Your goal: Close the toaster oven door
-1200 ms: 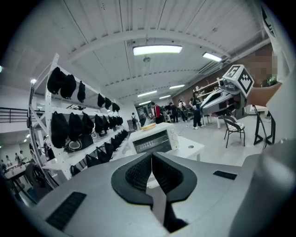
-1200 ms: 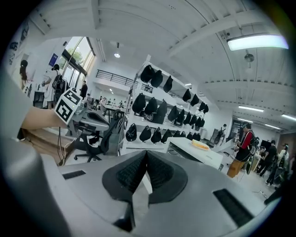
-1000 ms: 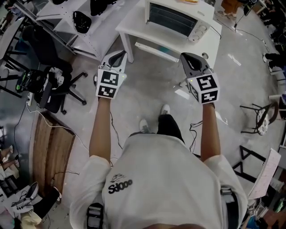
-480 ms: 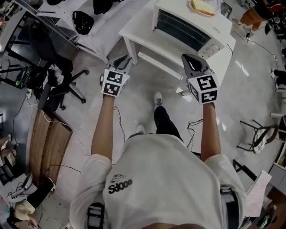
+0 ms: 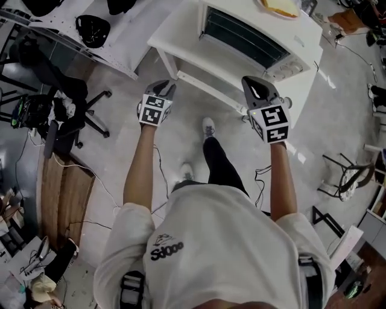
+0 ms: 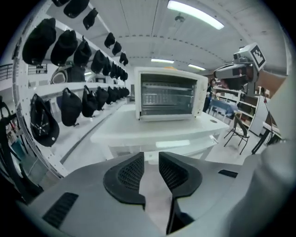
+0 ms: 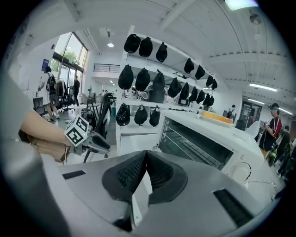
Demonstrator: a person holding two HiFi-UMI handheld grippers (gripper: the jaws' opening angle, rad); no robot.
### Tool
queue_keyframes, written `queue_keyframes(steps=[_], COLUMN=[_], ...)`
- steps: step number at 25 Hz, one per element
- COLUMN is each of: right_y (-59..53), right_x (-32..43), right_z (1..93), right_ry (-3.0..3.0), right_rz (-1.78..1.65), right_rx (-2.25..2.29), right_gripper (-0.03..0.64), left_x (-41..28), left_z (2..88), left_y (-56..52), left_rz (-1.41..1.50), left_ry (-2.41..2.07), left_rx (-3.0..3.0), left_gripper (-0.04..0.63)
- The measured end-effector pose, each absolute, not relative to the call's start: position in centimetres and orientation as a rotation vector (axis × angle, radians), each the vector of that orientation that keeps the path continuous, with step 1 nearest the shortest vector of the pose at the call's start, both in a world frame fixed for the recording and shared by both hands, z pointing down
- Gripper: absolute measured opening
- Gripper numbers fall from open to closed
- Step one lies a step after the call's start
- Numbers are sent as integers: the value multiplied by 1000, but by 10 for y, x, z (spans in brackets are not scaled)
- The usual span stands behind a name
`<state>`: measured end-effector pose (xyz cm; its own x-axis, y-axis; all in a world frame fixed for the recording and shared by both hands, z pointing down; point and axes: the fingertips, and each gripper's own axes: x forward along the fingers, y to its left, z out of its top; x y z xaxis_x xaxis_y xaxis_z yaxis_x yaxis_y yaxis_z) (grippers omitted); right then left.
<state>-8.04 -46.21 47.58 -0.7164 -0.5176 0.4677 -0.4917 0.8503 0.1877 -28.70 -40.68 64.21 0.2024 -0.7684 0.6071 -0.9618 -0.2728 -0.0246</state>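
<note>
A white toaster oven [image 5: 247, 33] stands on a white table [image 5: 175, 45]. Its wire racks show through the front [image 6: 169, 92], and the door looks swung down as a flat lip under the opening. My left gripper [image 5: 166, 84] hovers short of the table's near corner; its jaws [image 6: 151, 155] are opening with nothing between them. My right gripper [image 5: 253, 81] is held level with the table's front edge, just right of the oven front [image 7: 203, 143]. Its pads meet at the tips [image 7: 147, 152], empty.
A plate with toast [image 5: 280, 6] rests on top of the oven. Shelves of black caps [image 6: 69, 106] run along the left. An office chair [image 5: 66, 114] and a wooden board [image 5: 66, 199] are at the left, a dark chair [image 5: 347, 175] at the right.
The person has stepped closer to the table, so both grippers are nearer its front edge. The left gripper's jaws have parted.
</note>
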Motion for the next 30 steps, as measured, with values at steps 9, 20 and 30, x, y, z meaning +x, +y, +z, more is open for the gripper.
queue_keyframes(steps=[9, 20, 30], right_y=[-481, -495, -495], right_x=[-62, -49, -39], right_z=[514, 547, 539], right_ry=[-2440, -2377, -2364], right_rz=[8, 60, 42], right_rx=[771, 758, 780], right_gripper=[8, 8, 8], left_x=[-274, -270, -267], left_z=[733, 766, 752], left_y=[-447, -485, -480], left_rz=[845, 735, 664], left_ry=[-1459, -1443, -1462], left_rx=[2064, 2025, 2029], left_gripper=[137, 140, 87])
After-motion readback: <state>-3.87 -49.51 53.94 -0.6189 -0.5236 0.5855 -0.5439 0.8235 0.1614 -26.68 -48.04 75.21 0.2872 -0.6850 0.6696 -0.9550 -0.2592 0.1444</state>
